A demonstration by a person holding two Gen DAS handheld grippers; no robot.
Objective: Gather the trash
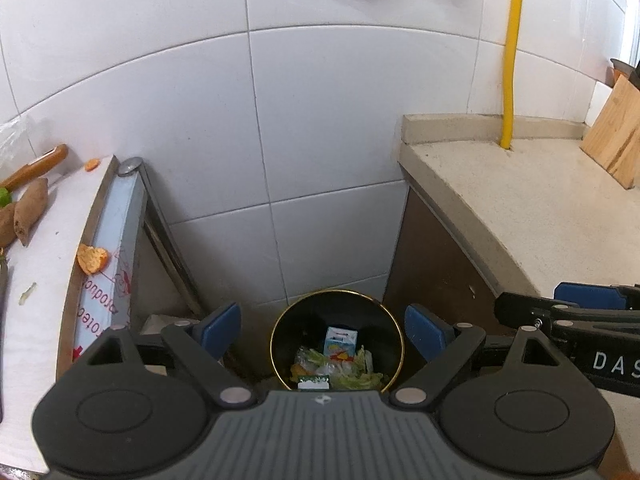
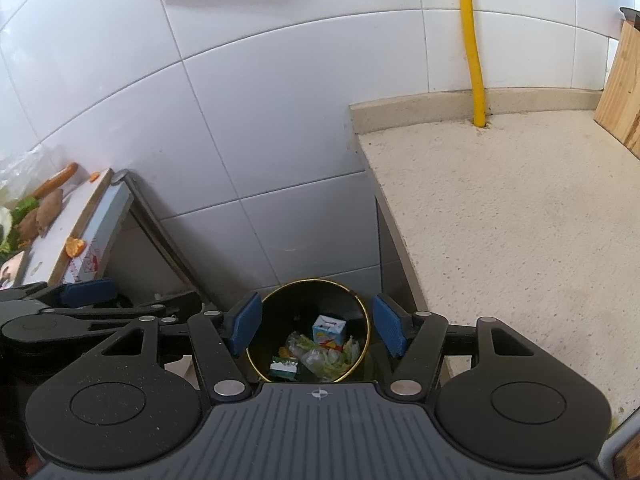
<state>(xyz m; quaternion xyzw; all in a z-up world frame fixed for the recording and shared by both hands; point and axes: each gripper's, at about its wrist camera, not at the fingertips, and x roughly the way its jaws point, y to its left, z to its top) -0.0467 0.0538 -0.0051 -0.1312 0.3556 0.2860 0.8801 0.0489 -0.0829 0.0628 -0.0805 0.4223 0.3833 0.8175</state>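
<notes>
Item 1, left gripper (image 1: pixel 322 330): black frame, blue pads, jaws wide apart, nothing between them; aimed downward over the bin. Seen also at the lower left of the right wrist view (image 2: pixel 86 294).

Item 2, right gripper (image 2: pixel 318 326): same build, jaws parted somewhat less than the left's, empty; also above the bin. Its side shows at the right edge of the left wrist view (image 1: pixel 560 308).

Listing from left to right:

Item 3, white board (image 1: pixel 44 264): on a table at far left. On it lie two sweet potatoes (image 1: pixel 30 210), an orange-handled tool (image 1: pixel 38 168), a small orange scrap (image 1: pixel 92 165) at the far corner, and a piece of orange peel (image 1: pixel 92 259) at the near right edge.

Item 4, trash bin (image 1: pixel 394 320): round, black, gold rim, on the floor in the gap between the table and the counter, against the tiled wall. Contents: a small blue and white carton (image 1: pixel 340 342) standing, a green and white box (image 1: pixel 314 382) at the near side, green leaf scraps (image 1: pixel 360 376), clear plastic wrap (image 2: pixel 314 358).

Item 5, counter (image 2: pixel 520 240): beige speckled stone, right of the bin.

Item 6, yellow pipe (image 2: pixel 472 48): runs down the wall into the rear of the counter.

Item 7, wooden block (image 1: pixel 616 136): leaning at the far right of the counter.
</notes>
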